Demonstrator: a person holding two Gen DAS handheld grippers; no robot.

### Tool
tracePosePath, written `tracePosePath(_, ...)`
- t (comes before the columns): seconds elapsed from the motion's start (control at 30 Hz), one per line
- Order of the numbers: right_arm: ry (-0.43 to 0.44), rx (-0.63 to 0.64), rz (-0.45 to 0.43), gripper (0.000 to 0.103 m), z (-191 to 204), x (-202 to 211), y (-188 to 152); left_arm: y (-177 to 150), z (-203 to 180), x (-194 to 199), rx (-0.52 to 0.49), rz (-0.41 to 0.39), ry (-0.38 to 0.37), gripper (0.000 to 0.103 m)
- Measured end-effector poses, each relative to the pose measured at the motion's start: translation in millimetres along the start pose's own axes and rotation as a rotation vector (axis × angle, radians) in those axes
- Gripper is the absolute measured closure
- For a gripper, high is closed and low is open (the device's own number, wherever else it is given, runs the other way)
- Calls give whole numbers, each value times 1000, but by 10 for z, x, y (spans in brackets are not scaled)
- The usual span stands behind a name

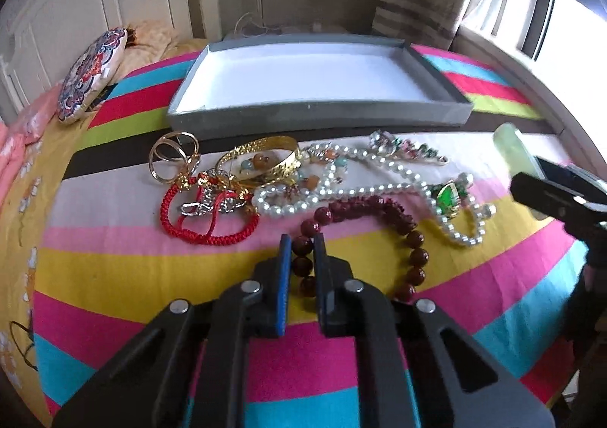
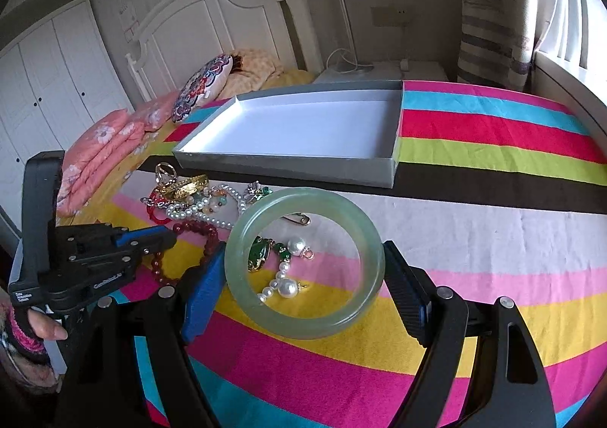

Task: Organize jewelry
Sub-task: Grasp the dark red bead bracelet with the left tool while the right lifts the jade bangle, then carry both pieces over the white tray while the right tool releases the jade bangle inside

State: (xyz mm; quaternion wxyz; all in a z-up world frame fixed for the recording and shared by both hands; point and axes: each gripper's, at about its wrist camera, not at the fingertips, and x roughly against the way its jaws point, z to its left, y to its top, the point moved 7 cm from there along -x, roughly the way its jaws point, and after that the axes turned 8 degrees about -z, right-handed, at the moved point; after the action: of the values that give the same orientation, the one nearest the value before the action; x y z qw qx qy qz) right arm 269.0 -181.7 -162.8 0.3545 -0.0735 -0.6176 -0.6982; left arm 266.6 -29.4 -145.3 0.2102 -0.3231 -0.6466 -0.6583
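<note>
So my left tool (image 1: 302, 242) is pinched tight on the dark red bead bracelet (image 1: 379, 223), pads squeezing the beads on its near left side while the rest of the loop lies on the striped bedspread (image 1: 114, 268). My right tool (image 2: 305, 268) is clamping the pale green jade bangle (image 2: 303, 325) across its outside, bangle held up above the bed. The rest of the pile sits just past the bracelet: pearl necklace (image 1: 364, 192), red cord bracelet (image 1: 205, 234), gold bangle (image 1: 265, 154), gold rings (image 1: 172, 154). The grey tray (image 1: 318, 117) with the white bottom is behind the pile, nothing in it yet
</note>
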Motion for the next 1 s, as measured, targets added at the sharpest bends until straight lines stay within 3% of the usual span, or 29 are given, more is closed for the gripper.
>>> tracePosePath(0.33, 15, 10, -67, 26, 63, 158, 181, 381, -120, 511, -73, -135, -7, 92)
tracePosePath(0.6, 1, 61, -67, 26, 77, 75, 349, 783, -182, 719, -131, -205, 3, 92)
tracePosePath(0.77, -2, 72, -54, 26, 59, -111, 508, 1172, -98, 700, -159, -246, 12, 92)
tracePosePath(1.0, -26, 46, -61, 26, -15, -405, 807, 1688, 102, 349, -178, -213, -25, 92)
